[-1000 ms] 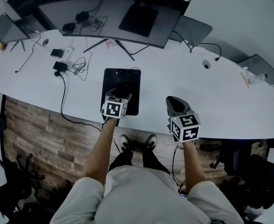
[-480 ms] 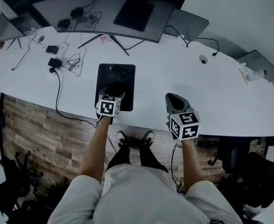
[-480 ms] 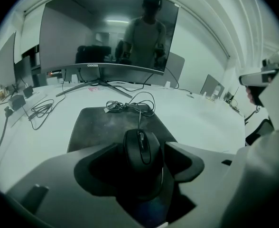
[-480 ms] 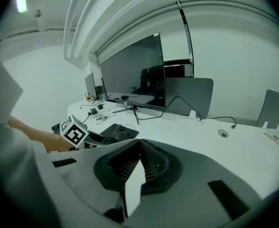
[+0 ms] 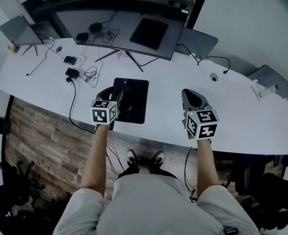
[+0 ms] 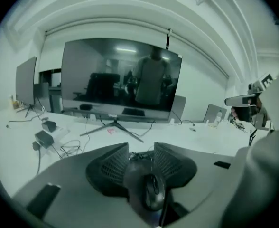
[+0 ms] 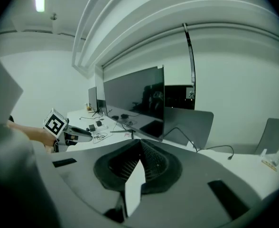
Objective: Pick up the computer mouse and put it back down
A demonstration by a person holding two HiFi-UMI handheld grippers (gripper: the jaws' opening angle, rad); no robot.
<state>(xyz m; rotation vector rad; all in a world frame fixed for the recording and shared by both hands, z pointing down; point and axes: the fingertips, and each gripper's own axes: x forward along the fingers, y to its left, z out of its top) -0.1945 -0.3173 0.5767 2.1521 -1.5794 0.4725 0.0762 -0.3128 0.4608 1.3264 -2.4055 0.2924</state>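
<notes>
A dark computer mouse lies on the black mouse pad, near the pad's front left part. My left gripper hangs above the pad's left edge. In the left gripper view the mouse shows through the gap below the left gripper, lying on the pad, not between the pads. Those jaws stand apart and are closing on nothing. My right gripper hovers over bare white table to the right of the pad. Its jaws meet at the tips and hold nothing.
A wide monitor stands at the back of the white table. Adapters and tangled cables lie at the left. A small screen on a stand sits far left. Closed laptops are behind the right gripper. The table's front edge runs just below both grippers.
Both grippers have lifted off the table. The left one has drawn back and leftward from the mouse, which stays on the pad. The head view has shifted.
</notes>
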